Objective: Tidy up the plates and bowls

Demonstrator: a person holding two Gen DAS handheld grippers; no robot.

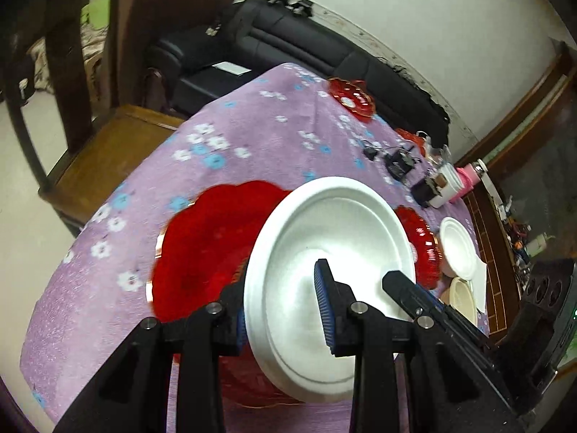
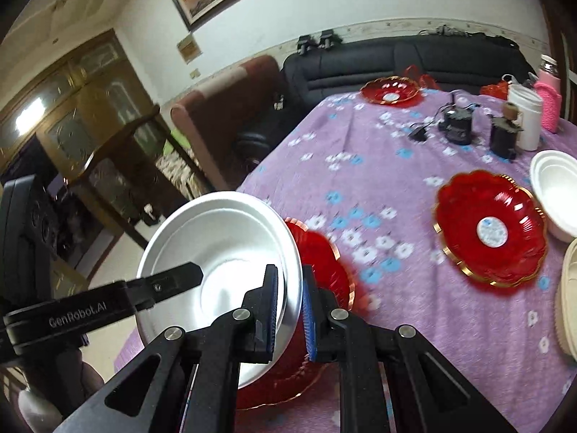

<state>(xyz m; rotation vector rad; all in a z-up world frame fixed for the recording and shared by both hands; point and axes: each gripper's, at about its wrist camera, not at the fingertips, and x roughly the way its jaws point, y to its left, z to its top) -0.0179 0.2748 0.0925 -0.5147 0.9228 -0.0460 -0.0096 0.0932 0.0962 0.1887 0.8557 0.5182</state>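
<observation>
White plate (image 1: 324,267), left view: we see our left gripper (image 1: 285,310) pinching its rim, tilted above a red dish (image 1: 202,245) on the purple cloth (image 1: 252,133). Right view: our right gripper (image 2: 290,312) clamps the opposite rim; the left gripper's body reads "GenRobot.AI".

white plate (image 1: 324,252), tilted, rim clamped by left gripper (image 1: 285,310); red scalloped dish (image 1: 202,249) behind; purple floral tablecloth (image 1: 252,137).
</observation>
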